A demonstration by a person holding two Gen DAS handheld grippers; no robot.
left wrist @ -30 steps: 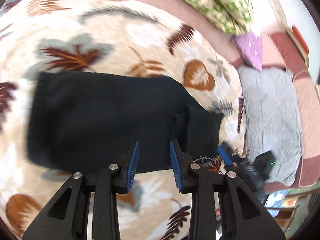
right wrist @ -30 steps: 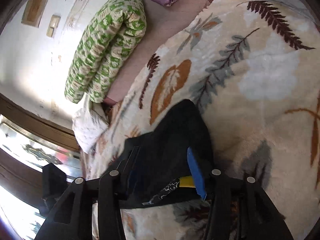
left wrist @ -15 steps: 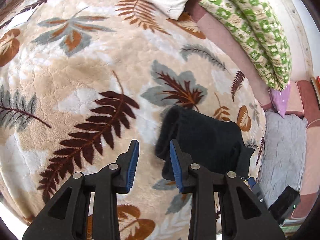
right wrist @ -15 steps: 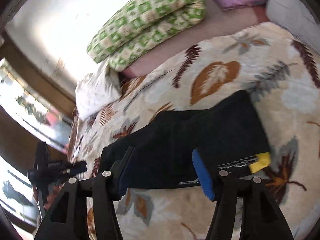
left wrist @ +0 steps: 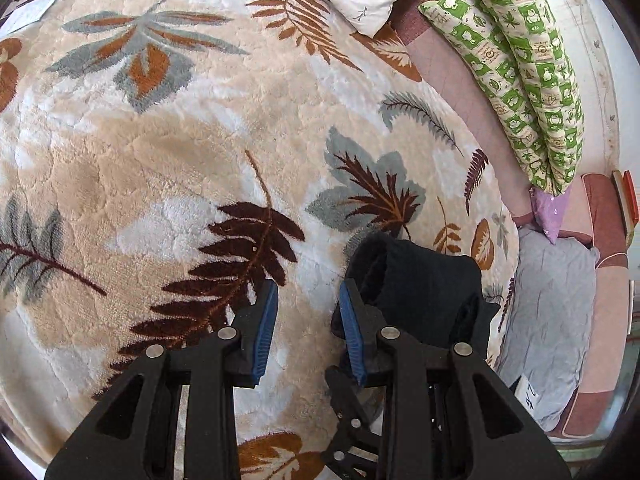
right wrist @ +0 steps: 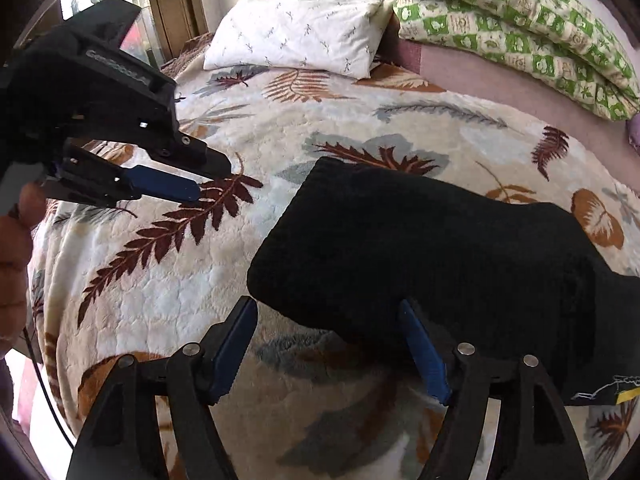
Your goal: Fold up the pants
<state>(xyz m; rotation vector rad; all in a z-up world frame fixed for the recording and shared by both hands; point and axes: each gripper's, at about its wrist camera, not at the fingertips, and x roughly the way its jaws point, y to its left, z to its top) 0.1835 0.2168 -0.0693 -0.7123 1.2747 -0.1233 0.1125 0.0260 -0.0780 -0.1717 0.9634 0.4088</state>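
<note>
The black pants lie folded on the blanket (leaf pattern), toward its right edge. The left gripper is spread apart over bare blanket beside them; the right gripper is also spread, holding nothing.

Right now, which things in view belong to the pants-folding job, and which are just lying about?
Part of the job:
- black pants, lying folded on the leaf-print blanket
- left gripper, open, holding nothing
- right gripper, open, at the pants' near edge

Just lying about:
- white pillow
- green checked quilt
- purple cushion
- grey pillow
</note>
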